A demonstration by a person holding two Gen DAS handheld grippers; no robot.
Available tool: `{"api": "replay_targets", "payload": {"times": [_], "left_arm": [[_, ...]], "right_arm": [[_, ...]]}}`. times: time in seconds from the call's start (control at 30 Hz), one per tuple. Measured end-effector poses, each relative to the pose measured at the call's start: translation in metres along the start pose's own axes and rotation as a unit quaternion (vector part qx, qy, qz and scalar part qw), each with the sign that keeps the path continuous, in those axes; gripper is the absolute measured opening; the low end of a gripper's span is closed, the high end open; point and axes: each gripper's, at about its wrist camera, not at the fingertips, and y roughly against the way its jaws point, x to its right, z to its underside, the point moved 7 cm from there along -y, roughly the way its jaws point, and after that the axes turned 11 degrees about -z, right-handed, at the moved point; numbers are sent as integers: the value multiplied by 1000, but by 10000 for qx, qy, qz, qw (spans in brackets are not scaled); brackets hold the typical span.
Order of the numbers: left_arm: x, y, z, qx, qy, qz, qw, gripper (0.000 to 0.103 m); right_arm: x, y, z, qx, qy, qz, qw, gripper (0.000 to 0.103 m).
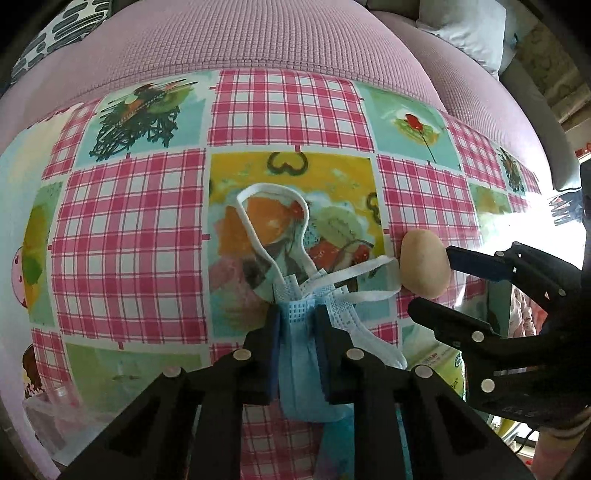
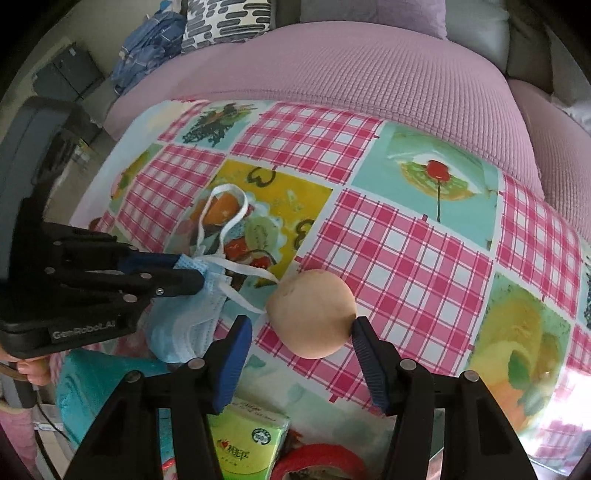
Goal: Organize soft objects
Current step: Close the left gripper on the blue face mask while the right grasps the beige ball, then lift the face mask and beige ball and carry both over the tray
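My left gripper (image 1: 297, 315) is shut on a light blue face mask (image 1: 299, 363), whose white ear loops (image 1: 273, 221) trail onto the patterned tablecloth (image 1: 129, 251). The mask also shows in the right wrist view (image 2: 192, 317), pinched by the left gripper (image 2: 201, 278). A beige soft egg-shaped ball (image 2: 312, 314) lies on the cloth. My right gripper (image 2: 301, 332) is open around it, the right finger touching its side, the left finger apart. In the left wrist view the ball (image 1: 424, 264) sits between the right gripper's fingers (image 1: 472, 258).
A pink textured sofa cushion (image 2: 351, 66) runs behind the table. A green tissue pack (image 2: 247, 443) and a red tape roll (image 2: 321, 461) lie under my right gripper. A teal object (image 2: 96, 380) sits lower left. A patterned pillow (image 2: 225, 22) and blue bag (image 2: 147, 48) are far back.
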Motion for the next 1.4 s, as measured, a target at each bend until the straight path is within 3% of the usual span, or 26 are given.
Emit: {"api": "replay_targets", "payload": {"times": [0.1,0.33,0.77,1.1,1.4], "left_arm": [[-1,1,1,12,2,5,10000,18],[1,0,1,19,26,-8,10000,18],[-13,14,1,311,493,82,9983,10],[-48,62,-6,936,1135,-24,9891,9],[-54,159,12,2147,1315,56,9678,9]], "right_arm": [[2,-5,0,-46,39,168,9998,52],[2,-6,-2,-1,130,348,9993,45],[5,22,4,282,-63,208,9994,44],[0,58,15,520,23,308,9982,44],[-4,106,39,972,-51,339,9947,44]]}}
